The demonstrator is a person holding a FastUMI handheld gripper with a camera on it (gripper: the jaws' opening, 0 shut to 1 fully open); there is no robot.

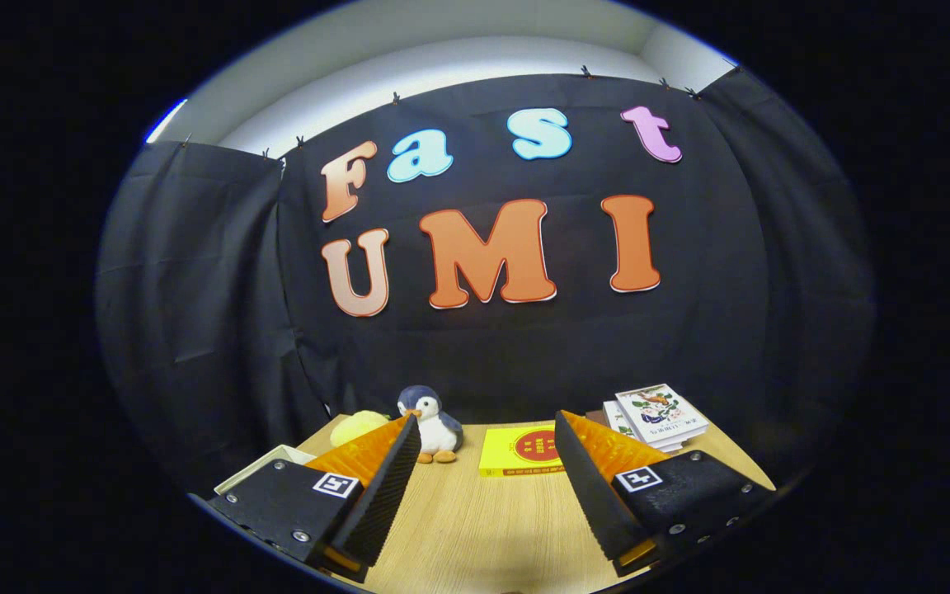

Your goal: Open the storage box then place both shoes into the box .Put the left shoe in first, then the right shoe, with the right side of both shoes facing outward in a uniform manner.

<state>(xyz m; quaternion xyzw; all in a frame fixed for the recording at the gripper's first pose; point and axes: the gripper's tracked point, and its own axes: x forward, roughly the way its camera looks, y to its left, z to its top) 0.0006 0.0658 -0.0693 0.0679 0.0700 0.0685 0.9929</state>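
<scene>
A: Writing first. What can you read from where you hold it?

B: Not much. The yellow book [522, 452] lying flat on the wooden table [475, 528] has a red round emblem with characters on it, too small to make out. The stack of booklets [658, 417] off to the right of it shows a printed picture of leaves and a line of text under it, also unreadable. Each finger body carries a small square black-and-white marker; no words on those.

A: And your gripper?

B: Your gripper [487, 437] is held low over the near part of the table, pointing level toward the back cloth wall. Its fingers [384, 487] stand wide apart, nothing between them but bare tabletop. They touch nothing.

A: What sits ahead of the tips?

B: The plush penguin [434, 425] stands upright just beyond the left fingertip, near the wall. A pale yellow soft thing [357, 426] lies beside it, partly hidden behind the left finger. The yellow book lies beyond the gap, its right end hidden behind the right finger.

A: The storage box and the shoes?

B: You cannot place them from this view. A pale flat edge [265, 466] pokes out left of the left finger; you cannot tell what it is.
</scene>
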